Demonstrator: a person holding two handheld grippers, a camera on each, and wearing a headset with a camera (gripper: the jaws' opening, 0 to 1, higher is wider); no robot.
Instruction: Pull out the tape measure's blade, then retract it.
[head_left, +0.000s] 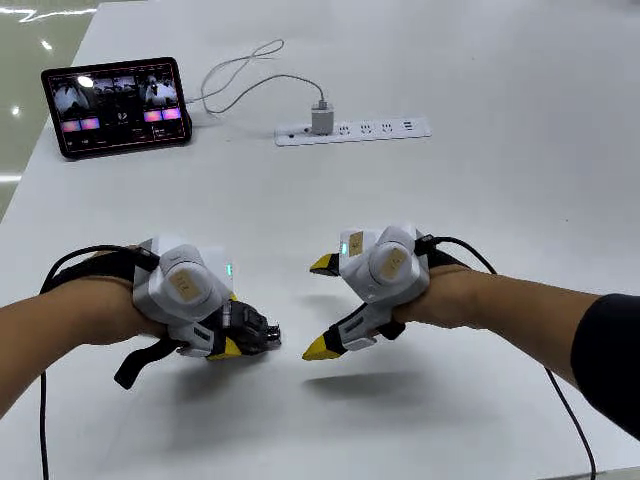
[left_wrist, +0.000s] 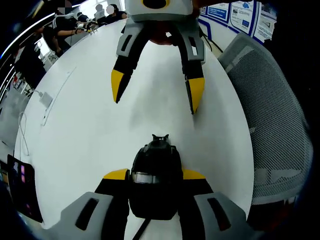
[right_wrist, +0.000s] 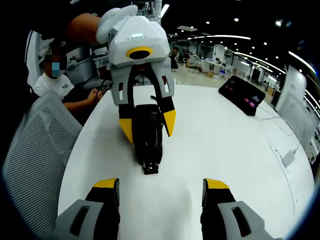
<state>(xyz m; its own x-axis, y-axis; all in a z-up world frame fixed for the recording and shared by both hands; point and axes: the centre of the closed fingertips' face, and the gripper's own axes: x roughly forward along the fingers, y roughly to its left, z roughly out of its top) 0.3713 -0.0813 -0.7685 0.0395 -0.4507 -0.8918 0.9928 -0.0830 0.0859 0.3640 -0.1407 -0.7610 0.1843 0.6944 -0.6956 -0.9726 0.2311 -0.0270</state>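
- Head view: the left gripper (head_left: 240, 342) is clenched on the black tape measure (head_left: 256, 331), over the white table (head_left: 480, 200). Just right of the tape measure, the right gripper (head_left: 321, 306) faces it, jaws released and spread. A tablet (head_left: 115, 105) and a power strip (head_left: 352, 130) lie well beyond the tape measure.
- Left gripper view: the tape measure (left_wrist: 155, 185) sits clamped between the yellow-tipped jaws. Its hook end points at the right gripper (left_wrist: 156, 90), which is near but apart.
- Right gripper view: the right gripper (right_wrist: 160, 184) gapes wide. The tape measure (right_wrist: 147, 140) is straight ahead, untouched, in the left gripper (right_wrist: 147, 125).
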